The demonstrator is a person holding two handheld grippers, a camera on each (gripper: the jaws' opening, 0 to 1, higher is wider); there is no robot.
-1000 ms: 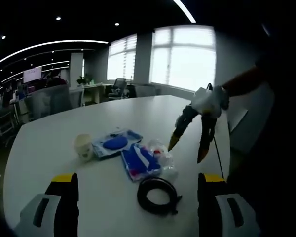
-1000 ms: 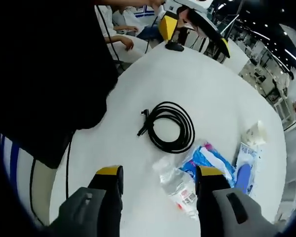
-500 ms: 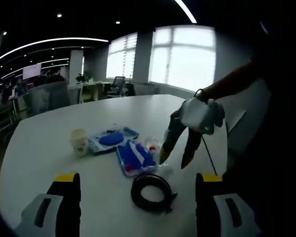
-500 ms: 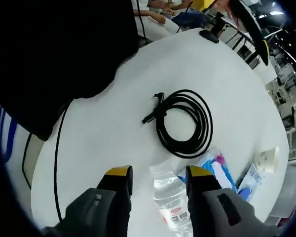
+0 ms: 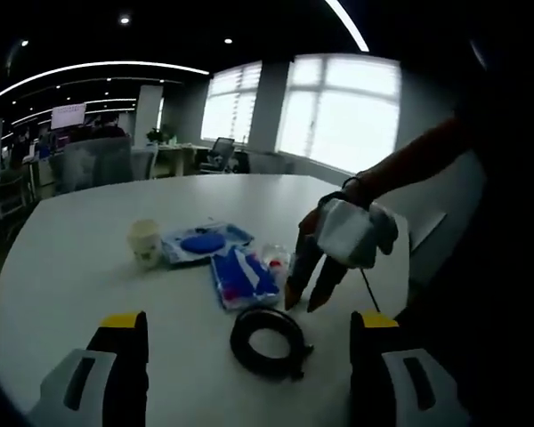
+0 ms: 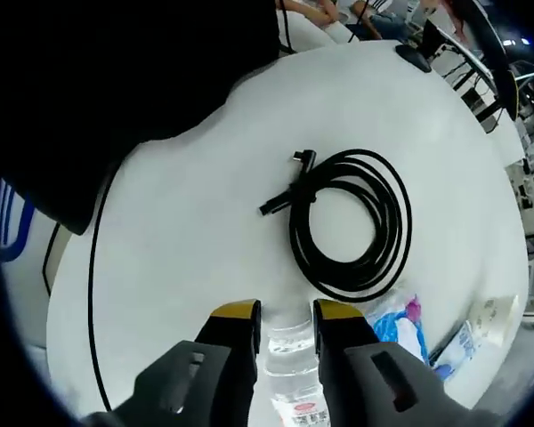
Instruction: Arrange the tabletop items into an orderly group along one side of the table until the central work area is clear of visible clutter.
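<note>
In the left gripper view, the left tool [image 5: 249, 342] stands wide and holds nothing, low over the white table [image 5: 62, 267]. The coiled black cable [image 5: 267, 336] lies just ahead at 12 o'clock. Past it at 1 o'clock the right tool [image 5: 304, 286] comes down onto the clear water bottle [image 5: 276, 261], beside the blue packets [image 5: 240, 276] and the paper cup [image 5: 145, 243].

In the right gripper view, the right tool [image 6: 283, 313] has narrowed around the water bottle [image 6: 291, 369]. The bottle's long axis runs along the jaws, toward 6 o'clock. Whether the pads press it cannot be told. The cable [image 6: 349, 222] lies at 12 o'clock, so the right tool is much the nearer one.
</note>
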